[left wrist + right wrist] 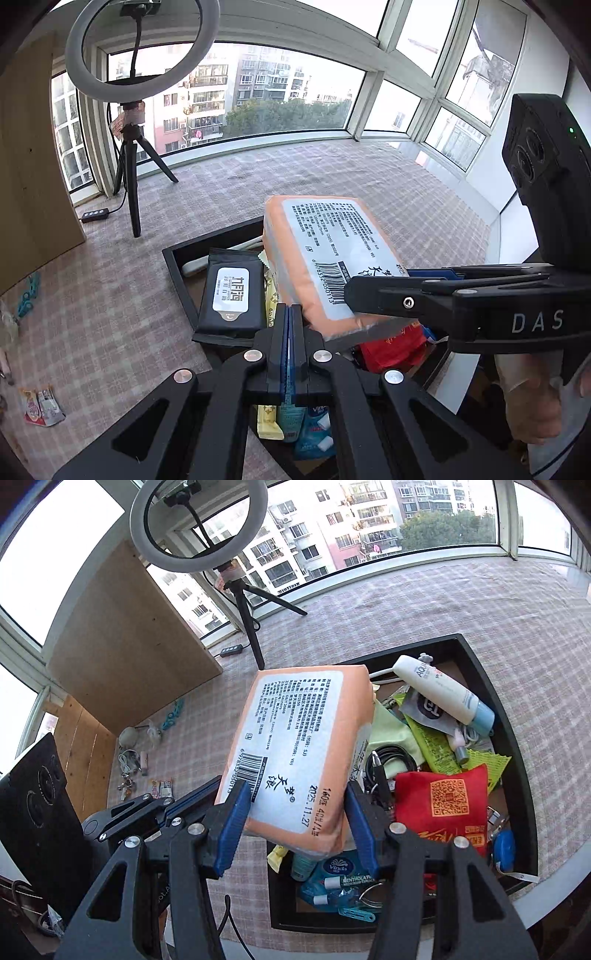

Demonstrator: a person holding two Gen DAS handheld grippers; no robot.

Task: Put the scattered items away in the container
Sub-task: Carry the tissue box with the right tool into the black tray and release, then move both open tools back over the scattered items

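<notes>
My right gripper (297, 790) is shut on an orange tissue pack (295, 738), its blue pads pressing both long sides. The pack (332, 258) hangs tilted above the left part of the black tray (491, 686). In the tray lie a red pouch (443, 801), a white tube (439, 690), a black wet-wipes pack (231, 291), a blue Vinda tissue packet (332, 871) and several small items. My left gripper (290, 308) is shut with nothing in it, just left of the orange pack and over the tray's near edge (177, 273). It shows in the right wrist view too, the left gripper (214, 784) beside the pack.
Two snack sachets (38, 406), teal clips (27, 295) and a cable with small bits (129, 760) lie on the checked cloth left of the tray. A ring light on a tripod (129, 177) and a wooden board (129, 646) stand behind. The table edge runs close on the right.
</notes>
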